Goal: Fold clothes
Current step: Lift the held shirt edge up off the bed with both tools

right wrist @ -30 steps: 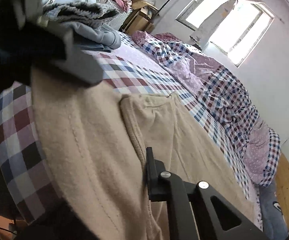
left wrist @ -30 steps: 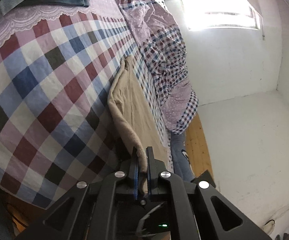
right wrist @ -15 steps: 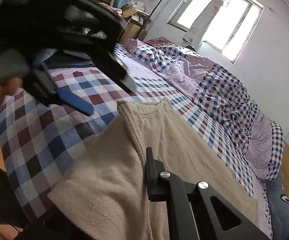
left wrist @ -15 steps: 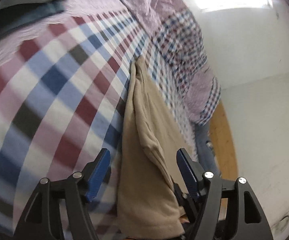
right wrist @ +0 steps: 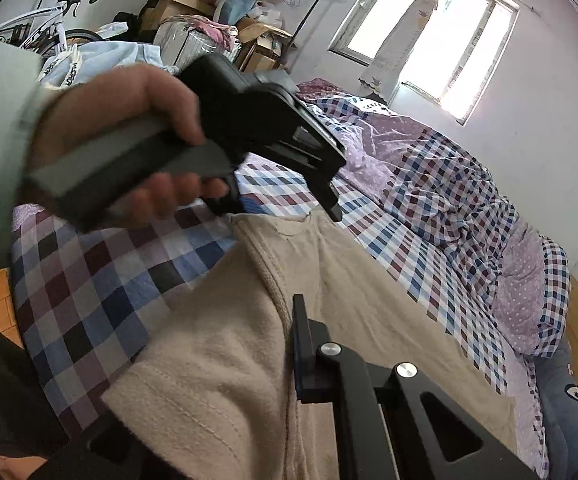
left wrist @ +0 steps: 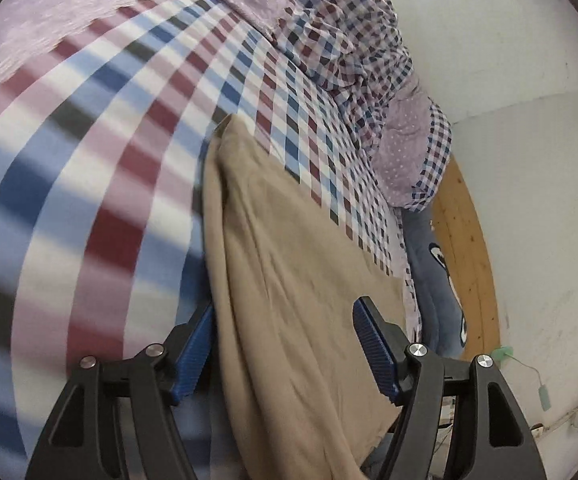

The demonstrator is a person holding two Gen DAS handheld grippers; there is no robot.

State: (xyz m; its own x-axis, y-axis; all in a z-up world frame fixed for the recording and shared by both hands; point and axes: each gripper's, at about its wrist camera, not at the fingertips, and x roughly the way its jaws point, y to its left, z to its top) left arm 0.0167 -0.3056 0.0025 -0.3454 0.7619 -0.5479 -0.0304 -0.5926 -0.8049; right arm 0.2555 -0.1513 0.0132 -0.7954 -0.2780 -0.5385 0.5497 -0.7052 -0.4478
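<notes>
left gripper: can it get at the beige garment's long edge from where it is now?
Probably yes. The left gripper is open, its fingers straddling the beige garment on the checked bedsheet, with nothing between them and the cloth.

The left gripper (left wrist: 285, 344) has let go of the beige garment (left wrist: 289, 280), its fingers (left wrist: 373, 344) now spread.

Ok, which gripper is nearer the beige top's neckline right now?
Left. The left gripper hovers open just by the neckline; the right gripper grips the beige top at its folded edge, well short of it.
</notes>
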